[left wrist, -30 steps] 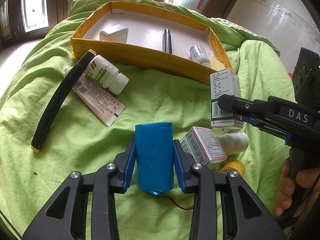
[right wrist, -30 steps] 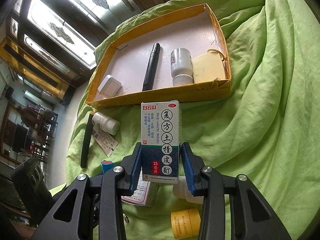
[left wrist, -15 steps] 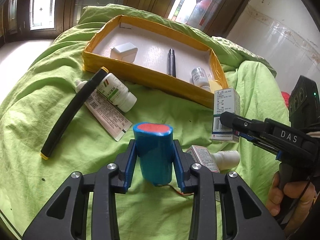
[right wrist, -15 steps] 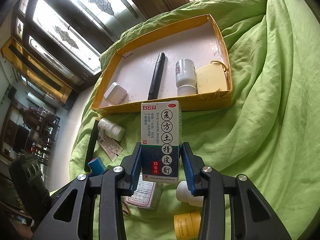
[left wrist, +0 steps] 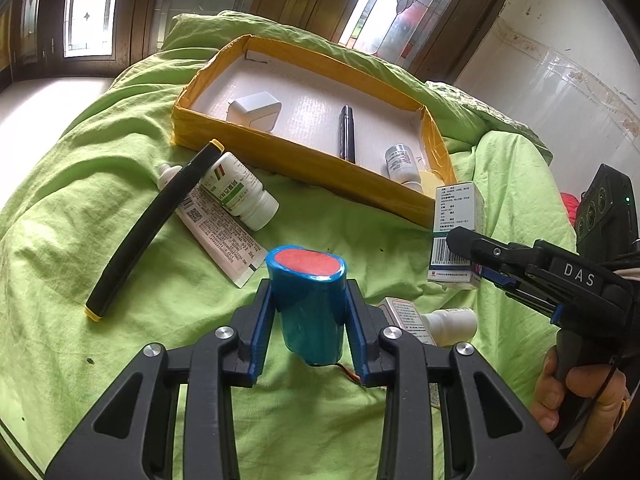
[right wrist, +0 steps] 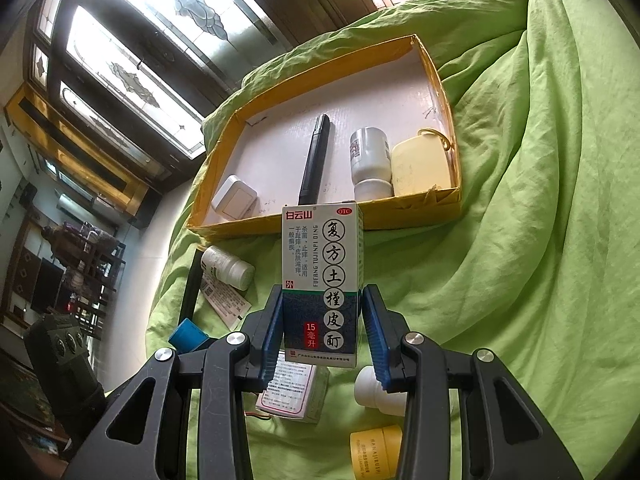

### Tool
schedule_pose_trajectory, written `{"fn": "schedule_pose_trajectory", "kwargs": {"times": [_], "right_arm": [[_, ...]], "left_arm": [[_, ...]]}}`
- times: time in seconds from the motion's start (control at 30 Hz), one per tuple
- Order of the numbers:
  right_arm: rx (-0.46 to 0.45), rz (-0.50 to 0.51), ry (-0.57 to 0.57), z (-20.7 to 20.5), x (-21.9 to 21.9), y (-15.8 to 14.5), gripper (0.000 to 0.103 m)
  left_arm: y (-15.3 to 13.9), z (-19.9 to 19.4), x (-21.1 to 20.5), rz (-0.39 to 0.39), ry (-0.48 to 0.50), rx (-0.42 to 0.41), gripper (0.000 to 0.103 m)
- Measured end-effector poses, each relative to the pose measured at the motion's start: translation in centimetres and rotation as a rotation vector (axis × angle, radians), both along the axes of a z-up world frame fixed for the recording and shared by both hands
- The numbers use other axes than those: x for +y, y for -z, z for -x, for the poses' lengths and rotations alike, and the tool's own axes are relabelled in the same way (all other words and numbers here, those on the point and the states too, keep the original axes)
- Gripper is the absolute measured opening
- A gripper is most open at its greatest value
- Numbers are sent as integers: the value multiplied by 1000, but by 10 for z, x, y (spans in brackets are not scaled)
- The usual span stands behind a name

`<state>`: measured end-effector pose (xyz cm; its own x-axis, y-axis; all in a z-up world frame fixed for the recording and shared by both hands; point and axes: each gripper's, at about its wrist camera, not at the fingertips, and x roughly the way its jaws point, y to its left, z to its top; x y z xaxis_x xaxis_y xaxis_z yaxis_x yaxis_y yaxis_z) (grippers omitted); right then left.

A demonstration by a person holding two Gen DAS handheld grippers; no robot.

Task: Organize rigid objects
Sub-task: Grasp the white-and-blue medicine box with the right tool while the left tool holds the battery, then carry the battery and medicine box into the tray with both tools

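Yellow-walled tray (left wrist: 280, 152) on the green bedspread (right wrist: 520, 240) holding four items, perhaps five; left gripper (left wrist: 310, 320) clamped on a blue cylinder (left wrist: 308, 304), right gripper (right wrist: 322, 328) on a medicine carton (right wrist: 320, 280), several bottles and tubes left near the tray's front edge.

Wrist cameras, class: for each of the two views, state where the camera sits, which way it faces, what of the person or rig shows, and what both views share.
Left wrist: sits on the left gripper, looking forward and down at the green bedsheet; its fingers clamp a blue cylinder with a red top; the right gripper and a hand show.
Right wrist: sits on the right gripper, facing the yellow-walled cardboard tray; it clamps a white and dark blue medicine box.
Shared: tray, black pen, both held items.
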<state>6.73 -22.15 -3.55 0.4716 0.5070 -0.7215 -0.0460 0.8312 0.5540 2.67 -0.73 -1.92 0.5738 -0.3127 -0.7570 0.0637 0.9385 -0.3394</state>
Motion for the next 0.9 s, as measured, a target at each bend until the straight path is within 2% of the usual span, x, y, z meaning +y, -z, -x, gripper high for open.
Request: {"fn": "schedule_pose_trajectory", "kwargs": {"times": [0.33, 0.77, 0.9], "right_arm": [[-18, -22, 23, 0, -6, -6, 34], [-77, -47, 87, -2, -24, -30, 34], [-60, -60, 106, -7, -29, -33, 34]], "left_arm": [[-4, 0, 0, 3, 0, -2, 31], [-39, -13, -10, 32, 33, -73, 31], [-47, -24, -11, 33, 41, -90, 31]]}}
